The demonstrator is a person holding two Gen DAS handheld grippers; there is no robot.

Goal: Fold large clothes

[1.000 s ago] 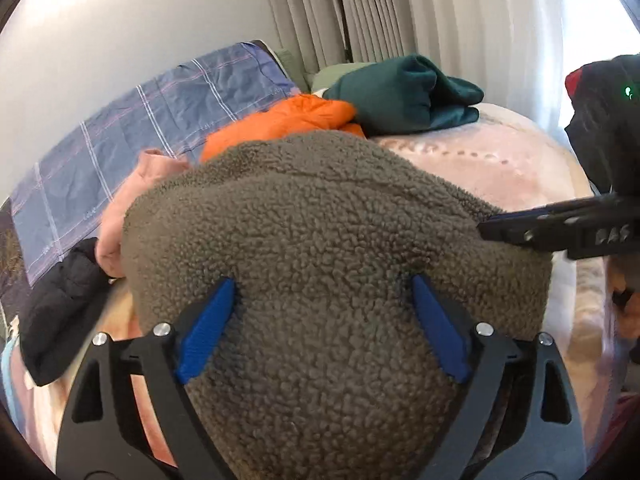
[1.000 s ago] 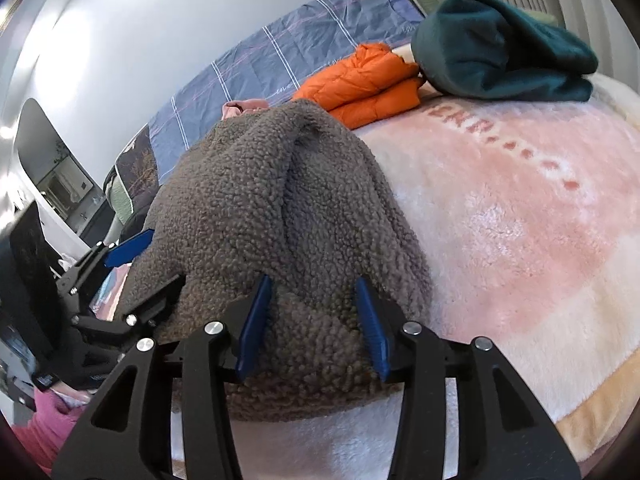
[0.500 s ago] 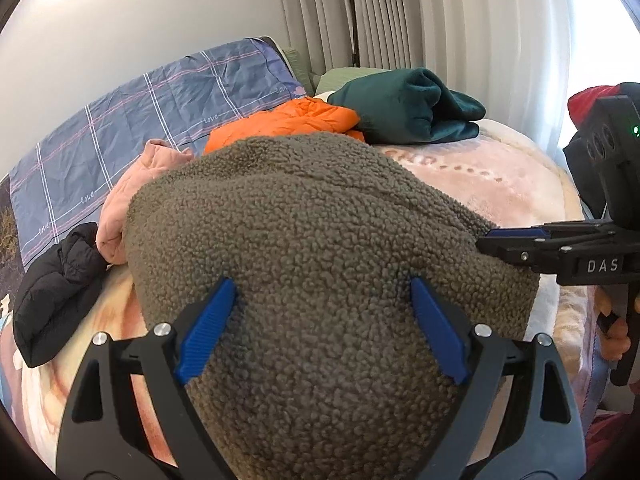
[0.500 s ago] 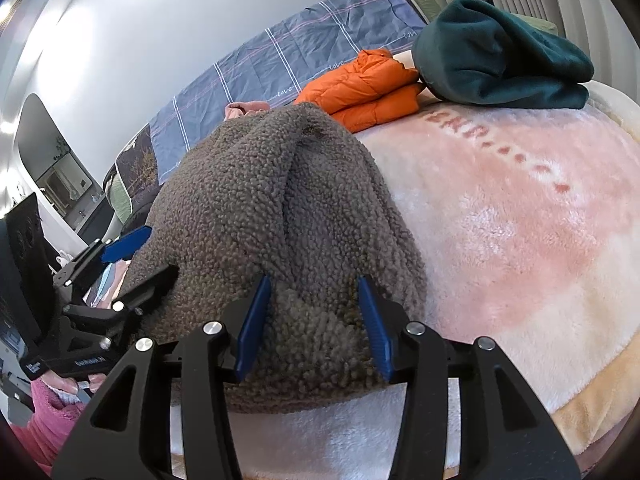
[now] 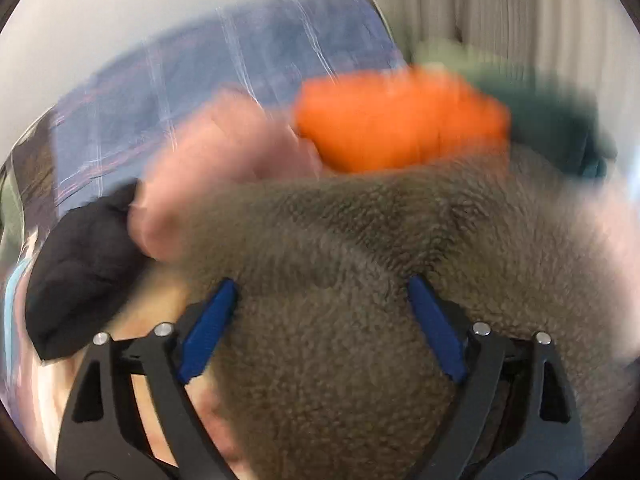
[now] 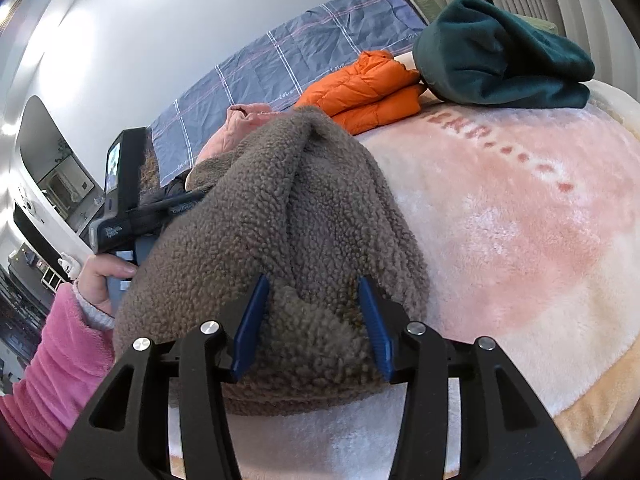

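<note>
Fleece is what both tongs are busy with: a big brown fuzzy fleece (image 6: 288, 216) lies in a heap on the bed, right in front of both tongs and spreading away past their tips. The right tongs (image 6: 314, 320) have their blue pads part way closed on a thick bunch of its near edge, so they seem to hold it. The left tongs (image 5: 322, 328) stand wider, with the fleece filling the space between the pads; that picture is blurry, so I cannot tell if they really pinch it.

This fleece looks soft, thick and floppy, not slippery and not easy to break. It will likely sag and fold over itself when lifted, and it may feel a bit heavy because it is large. A good place to hold looks like the edge or a corner, with a fat bunch between the pads.

Far beyond the tips lie an orange jacket (image 6: 368, 84) and a dark green top (image 6: 500, 52), well apart from the fleece on the pink blanket (image 6: 540, 220)
</note>
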